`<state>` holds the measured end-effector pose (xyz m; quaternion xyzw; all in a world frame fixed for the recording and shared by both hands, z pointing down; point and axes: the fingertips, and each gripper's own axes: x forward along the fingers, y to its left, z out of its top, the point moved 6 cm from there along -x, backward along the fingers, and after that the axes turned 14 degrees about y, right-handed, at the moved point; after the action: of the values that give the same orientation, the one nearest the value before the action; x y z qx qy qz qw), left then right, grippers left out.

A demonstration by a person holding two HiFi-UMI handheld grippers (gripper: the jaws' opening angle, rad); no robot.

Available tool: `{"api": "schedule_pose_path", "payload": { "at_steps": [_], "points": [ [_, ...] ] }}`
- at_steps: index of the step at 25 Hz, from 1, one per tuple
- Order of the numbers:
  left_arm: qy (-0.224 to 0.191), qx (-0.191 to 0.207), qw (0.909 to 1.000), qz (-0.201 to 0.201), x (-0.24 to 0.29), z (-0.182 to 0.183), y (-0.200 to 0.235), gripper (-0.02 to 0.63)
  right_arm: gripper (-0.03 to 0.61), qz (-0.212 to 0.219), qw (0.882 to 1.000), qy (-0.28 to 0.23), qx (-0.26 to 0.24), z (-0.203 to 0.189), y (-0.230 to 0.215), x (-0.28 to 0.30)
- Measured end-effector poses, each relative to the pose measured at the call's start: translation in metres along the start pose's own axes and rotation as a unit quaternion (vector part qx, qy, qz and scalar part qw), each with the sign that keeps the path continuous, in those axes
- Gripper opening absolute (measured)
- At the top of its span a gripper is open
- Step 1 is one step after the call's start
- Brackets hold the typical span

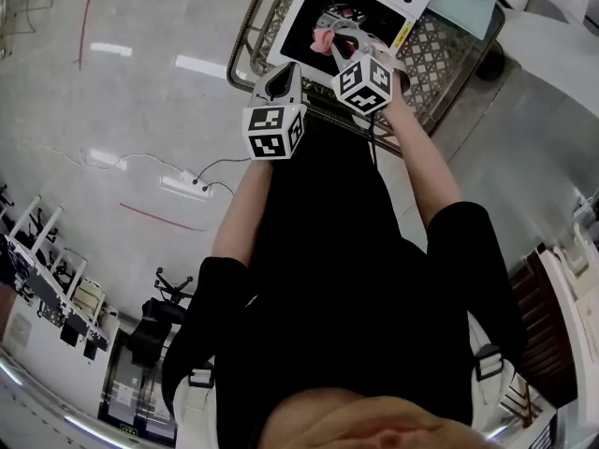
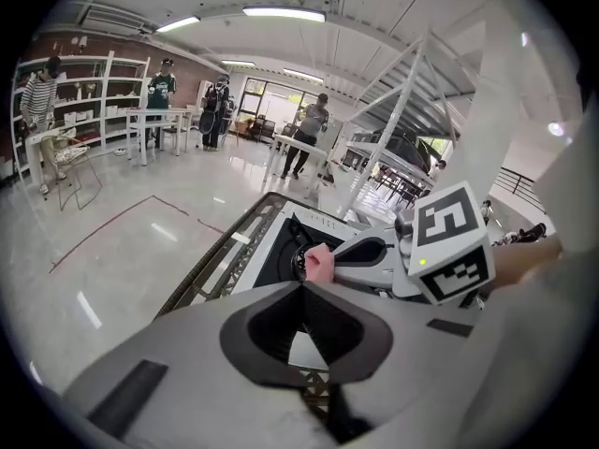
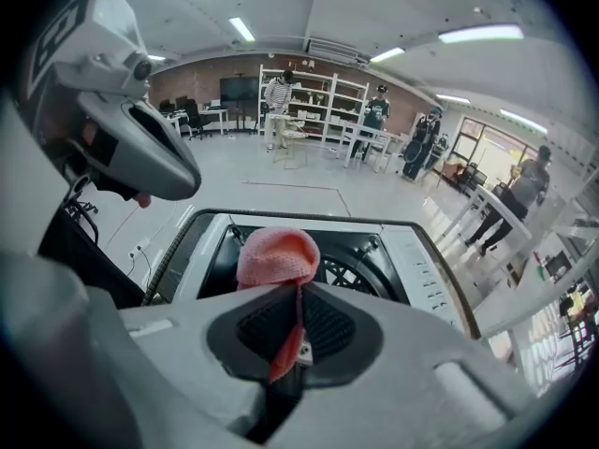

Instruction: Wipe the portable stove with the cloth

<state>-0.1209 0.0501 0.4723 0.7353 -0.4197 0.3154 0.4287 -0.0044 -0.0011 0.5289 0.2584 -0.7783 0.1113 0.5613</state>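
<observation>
The portable stove (image 1: 318, 12) is white with a black top and a round burner (image 3: 360, 274). It stands on a wire-mesh rack (image 1: 447, 50). My right gripper (image 1: 335, 43) is shut on a pink knitted cloth (image 3: 277, 255), which bulges out past the jaws and hangs over the stove's black top (image 3: 220, 251) beside the burner. In the left gripper view the cloth (image 2: 319, 263) shows as a small pink lump at the right gripper's tip, above the stove (image 2: 281, 241). My left gripper (image 2: 301, 286) is shut with nothing in it and hovers at the rack's near edge, left of the right gripper (image 2: 374, 251).
The rack's metal rim (image 2: 220, 260) runs along the stove's left side. A power strip with cables (image 1: 185, 185) lies on the shiny floor. Several people stand at white shelves and tables (image 3: 323, 101) far across the room. A white shelf frame (image 2: 393, 129) rises behind the stove.
</observation>
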Motion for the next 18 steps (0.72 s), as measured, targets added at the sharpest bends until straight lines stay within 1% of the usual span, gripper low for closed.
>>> {"api": "schedule_pose_path", "payload": {
  "at_steps": [4, 18],
  "points": [
    [0.006, -0.006, 0.9999, -0.01, 0.004, -0.001, -0.002, -0.002, 0.018, -0.009, 1.0, 0.006, 0.012, -0.006, -0.016, 0.001],
    [0.01, -0.006, 0.9999, -0.011, 0.017, 0.008, -0.007, -0.002, 0.018, -0.016, 0.999, 0.004, 0.027, -0.002, -0.052, -0.002]
  ]
}}
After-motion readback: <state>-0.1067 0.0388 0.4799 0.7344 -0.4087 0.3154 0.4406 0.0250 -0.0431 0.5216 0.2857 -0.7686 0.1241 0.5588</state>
